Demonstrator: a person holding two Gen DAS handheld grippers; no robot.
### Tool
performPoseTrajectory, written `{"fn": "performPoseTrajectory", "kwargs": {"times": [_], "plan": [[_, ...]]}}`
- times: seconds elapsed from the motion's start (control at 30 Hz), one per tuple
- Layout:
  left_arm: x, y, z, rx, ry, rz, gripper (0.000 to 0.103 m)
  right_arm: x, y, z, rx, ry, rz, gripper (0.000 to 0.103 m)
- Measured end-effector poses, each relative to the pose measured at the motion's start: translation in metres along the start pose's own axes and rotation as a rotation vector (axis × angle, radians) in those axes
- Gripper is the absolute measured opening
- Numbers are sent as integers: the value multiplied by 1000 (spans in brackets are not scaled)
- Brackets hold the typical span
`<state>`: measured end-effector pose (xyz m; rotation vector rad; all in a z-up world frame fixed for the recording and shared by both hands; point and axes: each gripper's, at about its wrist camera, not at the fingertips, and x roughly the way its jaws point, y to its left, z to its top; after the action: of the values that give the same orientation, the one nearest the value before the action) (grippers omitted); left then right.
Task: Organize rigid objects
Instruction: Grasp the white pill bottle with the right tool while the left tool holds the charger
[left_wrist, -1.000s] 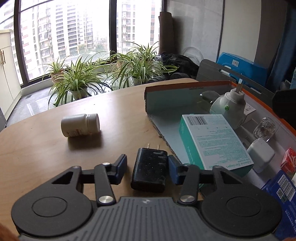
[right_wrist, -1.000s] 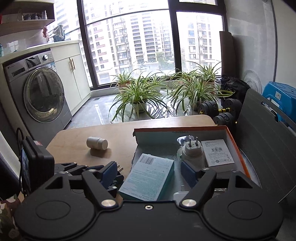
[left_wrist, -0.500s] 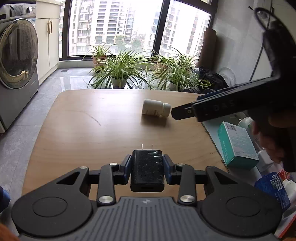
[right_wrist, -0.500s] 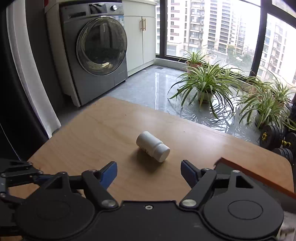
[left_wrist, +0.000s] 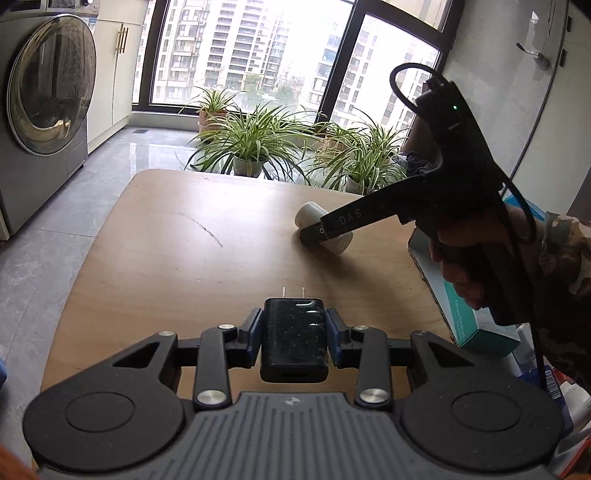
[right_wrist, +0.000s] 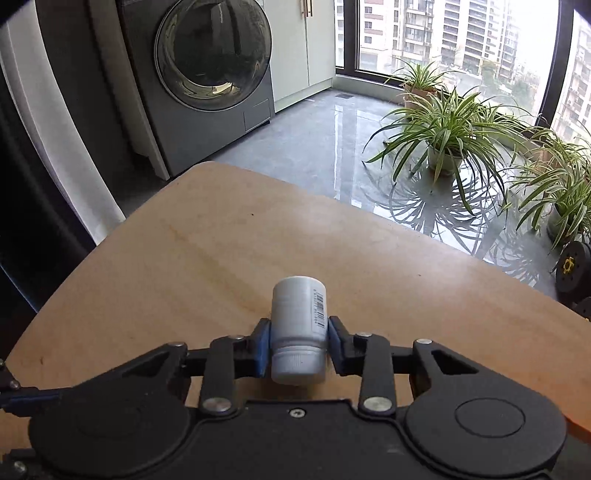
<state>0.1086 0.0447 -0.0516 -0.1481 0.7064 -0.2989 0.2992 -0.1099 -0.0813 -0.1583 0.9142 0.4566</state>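
Your right gripper (right_wrist: 298, 345) swung onto the white bottle (right_wrist: 299, 325), jaws just closed across it; left gripper (left_wrist: 294, 334) clamped the black charger (left_wrist: 294, 338); lift squarely.

Ahead of me a rounded wooden table (left_wrist: 207, 236) stands on a glossy grey tiled floor (right_wrist: 314, 136) that mirrors the daylight. Tall dark-framed windows (left_wrist: 295, 48) look out on pale high-rise blocks (left_wrist: 236, 44) under an overcast sky. Potted spider plants (left_wrist: 255, 144) line the foot of the glass. To my left a grey front-loading washing machine (right_wrist: 207, 74) sits beside cream cabinets (left_wrist: 110, 74) with brass handles. A plain grey wall (left_wrist: 517, 110) rises on my right.
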Motion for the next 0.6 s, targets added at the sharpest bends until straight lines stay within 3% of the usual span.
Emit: {"fn": "performPoseTrajectory", "kwargs": {"times": [0.27,0.6], "plan": [[-7,-6,-2,6,-8,7,36,-80,22,-52,144,-82,-80,40],[-40,-54,-2,45,-40,-28,36,-197,46,-139,248,-208,-207,40]]}}
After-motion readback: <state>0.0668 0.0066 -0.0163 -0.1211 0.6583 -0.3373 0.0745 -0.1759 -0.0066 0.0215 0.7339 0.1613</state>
